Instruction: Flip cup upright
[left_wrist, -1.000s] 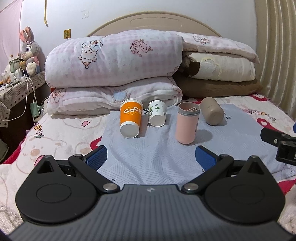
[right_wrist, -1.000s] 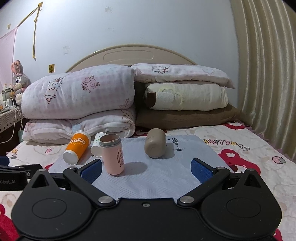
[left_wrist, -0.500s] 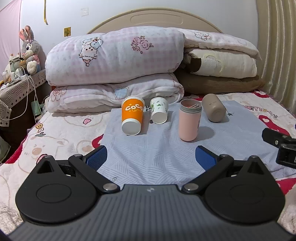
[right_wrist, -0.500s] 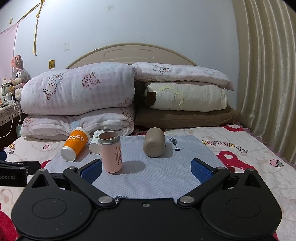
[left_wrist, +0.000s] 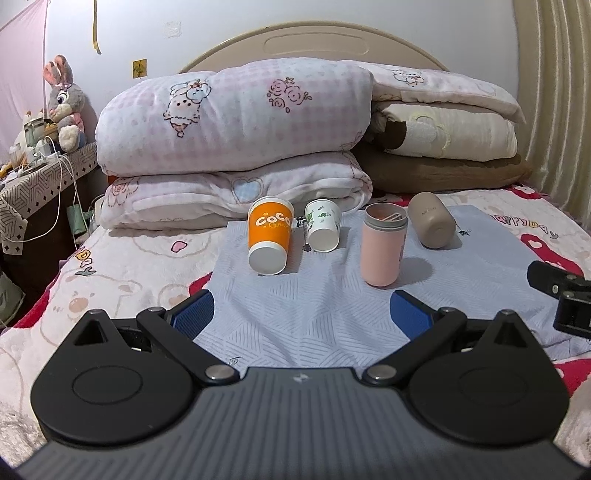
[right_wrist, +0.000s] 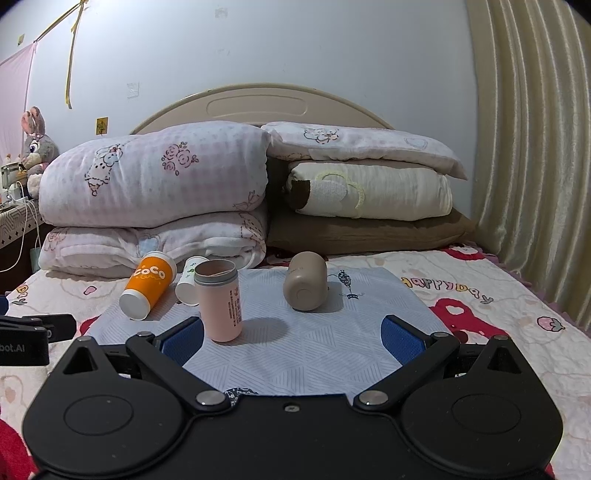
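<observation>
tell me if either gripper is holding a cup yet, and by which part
Nothing is held. The left gripper and the right gripper are both open, short of the four cups lying or standing on the grey cloth.

Four cups are counted at mid-frame: one orange paper cup printed "CoCo" (left_wrist: 269, 236), one small white paper cup with green leaf print (left_wrist: 322, 225), one tall pink cylindrical cup with a grey rim (left_wrist: 384, 251) and one rounded beige cup (left_wrist: 431, 220). One pale blue patterned cloth (left_wrist: 317, 306) is counted beneath them. One grey plush rabbit (left_wrist: 64, 103) is counted at the upper left.
</observation>
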